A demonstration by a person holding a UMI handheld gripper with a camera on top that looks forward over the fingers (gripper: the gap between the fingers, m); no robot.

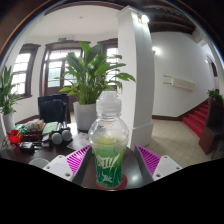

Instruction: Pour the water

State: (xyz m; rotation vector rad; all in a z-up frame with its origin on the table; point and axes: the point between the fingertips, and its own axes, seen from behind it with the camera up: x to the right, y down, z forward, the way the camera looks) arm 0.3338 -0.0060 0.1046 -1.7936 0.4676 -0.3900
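The gripper (108, 166) holds a clear plastic bottle (108, 140) between its two fingers. The pink pads (76, 158) stand at 9 o'clock and 3 o'clock of the bottle's lower body and both seem to press on its green label (108, 162), so the fingers are clamped on it. The bottle stands upright, with its white cap (110, 99) at 12 o'clock above the fingers.

At 10 o'clock of the bottle, beyond the left finger, there is a dark table (20, 152) with headphones (58, 133) and several small things that I cannot tell apart. Behind the bottle, at 11 o'clock, a large green plant (92, 70) grows in a white pot (85, 116). At 1 o'clock a white column (137, 70) rises to the ceiling. More far, at 10 o'clock, are windows with dark frames (55, 68), and at 3 o'clock a red stair (198, 117).
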